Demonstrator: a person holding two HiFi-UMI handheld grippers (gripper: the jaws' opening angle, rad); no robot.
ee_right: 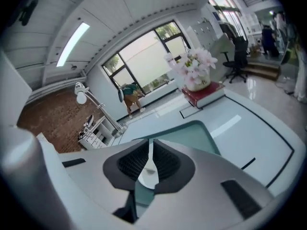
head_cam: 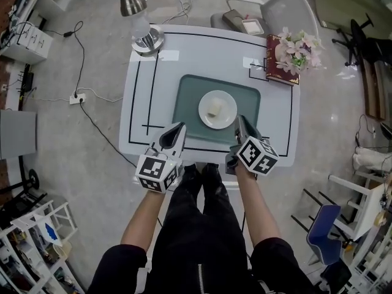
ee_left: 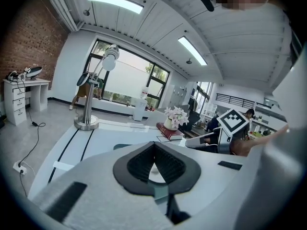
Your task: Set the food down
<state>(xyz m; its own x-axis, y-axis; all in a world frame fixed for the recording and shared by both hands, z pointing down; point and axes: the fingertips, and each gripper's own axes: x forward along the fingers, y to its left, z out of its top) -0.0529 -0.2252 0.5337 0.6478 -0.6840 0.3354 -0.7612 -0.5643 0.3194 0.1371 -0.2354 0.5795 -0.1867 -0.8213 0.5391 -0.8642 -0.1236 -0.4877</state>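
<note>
A pale piece of food (head_cam: pixel 214 108) lies on a white plate (head_cam: pixel 225 118) in the middle of a teal mat (head_cam: pixel 187 103) on the white table (head_cam: pixel 139 97). My left gripper (head_cam: pixel 177 127) hovers over the mat's near left corner with its pads meeting at the tips and nothing held. Near the plate's right front rim, my right gripper (head_cam: pixel 239 120) is empty too. In the right gripper view (ee_right: pixel 150 142) a thin slit remains between the pads, and the plate (ee_right: pixel 148 175) shows through it. The left gripper view (ee_left: pixel 154 145) shows closed tips.
A chrome desk lamp (head_cam: pixel 144 23) stands at the far left corner. A red book (head_cam: pixel 273 68) with a pot of pink flowers (head_cam: pixel 298 49) sits at the far right. A grey chair (head_cam: pixel 269 11) stands behind the table. The person's legs are against the near edge.
</note>
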